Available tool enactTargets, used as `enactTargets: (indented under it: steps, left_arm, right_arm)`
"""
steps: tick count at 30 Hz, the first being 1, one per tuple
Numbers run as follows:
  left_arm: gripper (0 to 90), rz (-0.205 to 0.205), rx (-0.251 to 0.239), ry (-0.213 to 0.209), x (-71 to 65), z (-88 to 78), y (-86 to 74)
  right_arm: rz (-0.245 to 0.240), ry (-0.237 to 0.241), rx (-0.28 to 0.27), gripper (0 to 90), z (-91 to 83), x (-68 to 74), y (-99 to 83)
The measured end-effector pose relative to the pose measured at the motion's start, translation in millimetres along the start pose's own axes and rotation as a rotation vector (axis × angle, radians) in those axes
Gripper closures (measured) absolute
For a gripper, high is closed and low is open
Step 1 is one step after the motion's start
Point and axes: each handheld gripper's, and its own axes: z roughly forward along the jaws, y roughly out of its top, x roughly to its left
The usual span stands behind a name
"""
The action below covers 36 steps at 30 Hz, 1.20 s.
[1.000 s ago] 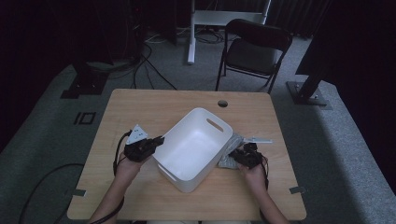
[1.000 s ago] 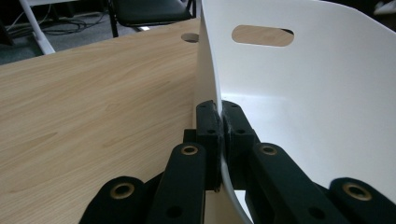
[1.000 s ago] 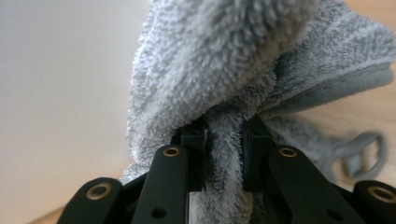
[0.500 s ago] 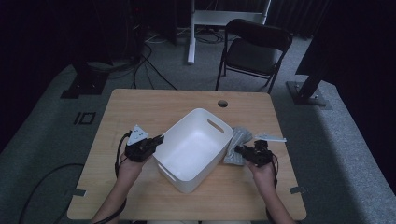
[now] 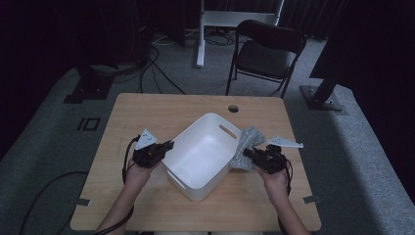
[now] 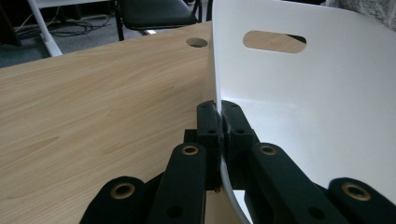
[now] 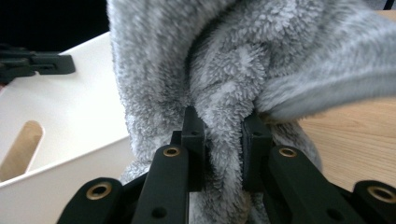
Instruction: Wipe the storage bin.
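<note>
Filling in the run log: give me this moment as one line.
left gripper: shut on bin wall | right gripper: shut on grey cloth, beside bin | bin: empty, on table

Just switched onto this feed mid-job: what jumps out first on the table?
A white bin sits tilted at the middle of the wooden table, and the left gripper is clamped on its thin wall. To the bin's right, the right gripper pinches a fluffy grey cloth, which bunches up beside the rim.
</note>
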Motion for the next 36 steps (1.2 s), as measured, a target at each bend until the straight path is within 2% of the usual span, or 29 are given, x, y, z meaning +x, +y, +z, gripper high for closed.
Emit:
enactTargets:
  steps: [6, 16, 21, 24, 36]
  left_arm:
    - [87.2, -0.007, -0.004, -0.027, 2.5, 0.5, -0.6]
    - [87.3, 0.012, -0.004, -0.020, 1.5, 0.8, -0.5]
    - [86.9, -0.012, -0.016, -0.035, 3.6, 1.2, -1.7]
    - [87.0, 0.003, -0.013, -0.027, 1.9, 1.2, -1.2]
    - [87.1, 0.011, -0.013, -0.017, 0.7, 1.5, -1.0]
  right_arm:
    - [-0.013, -0.023, 0.025, 76.1, 6.7, 1.4, -7.1]
    - [0.018, -0.033, 0.082, 76.1, 23.9, -5.3, -20.3]
    - [0.018, -0.043, 0.092, 76.1, 27.1, -6.5, -22.4]
    - [0.020, -0.049, 0.099, 76.1, 29.6, -7.3, -24.7]
    - [0.035, -0.060, 0.133, 76.1, 40.4, -11.9, -33.5]
